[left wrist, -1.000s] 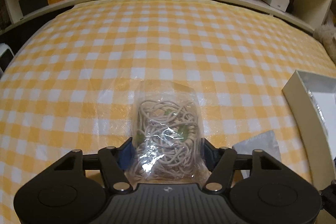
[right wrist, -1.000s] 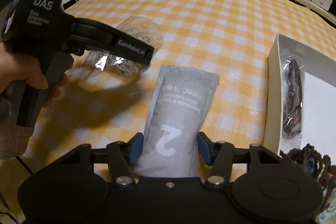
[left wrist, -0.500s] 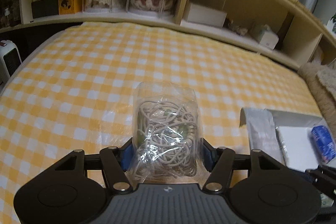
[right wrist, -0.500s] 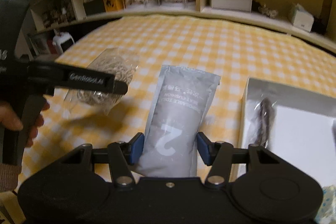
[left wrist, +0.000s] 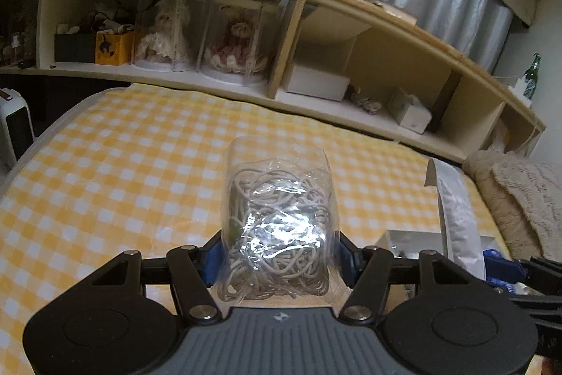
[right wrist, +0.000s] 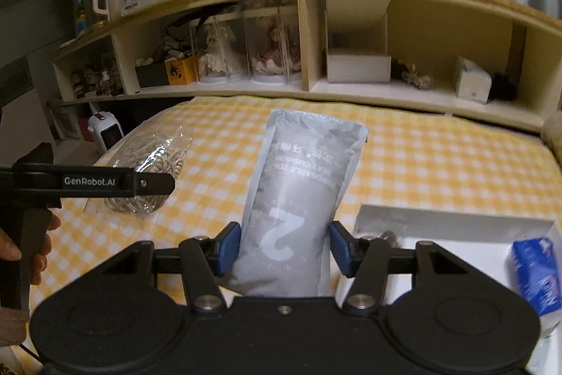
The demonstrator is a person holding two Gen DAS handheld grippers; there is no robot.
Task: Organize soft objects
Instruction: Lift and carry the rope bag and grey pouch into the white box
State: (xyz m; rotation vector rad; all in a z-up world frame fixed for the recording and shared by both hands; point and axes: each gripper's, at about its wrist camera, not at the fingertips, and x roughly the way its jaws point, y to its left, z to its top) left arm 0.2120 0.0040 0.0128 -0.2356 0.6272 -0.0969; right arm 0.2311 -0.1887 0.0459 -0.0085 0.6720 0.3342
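Observation:
My left gripper (left wrist: 277,255) is shut on a clear bag of beige cord (left wrist: 277,227) and holds it above the yellow checked bed; the bag also shows in the right wrist view (right wrist: 151,167). My right gripper (right wrist: 284,248) is shut on a grey packet marked 2 (right wrist: 298,185), lifted off the bed; the packet also shows at the right of the left wrist view (left wrist: 456,217). A white box (right wrist: 453,220) lies on the bed at the right, with a blue packet (right wrist: 537,269) and a dark bagged item in it.
A curved wooden shelf (left wrist: 316,86) runs along the far side of the bed with dolls in clear cases, boxes and small items. A beige fleece blanket (left wrist: 520,192) lies at the right. A white heater (right wrist: 105,132) stands beside the bed at the left.
Both grippers have risen and tilted up with their loads, from near the bed surface to well above it. The shelf and curtain have come into view.

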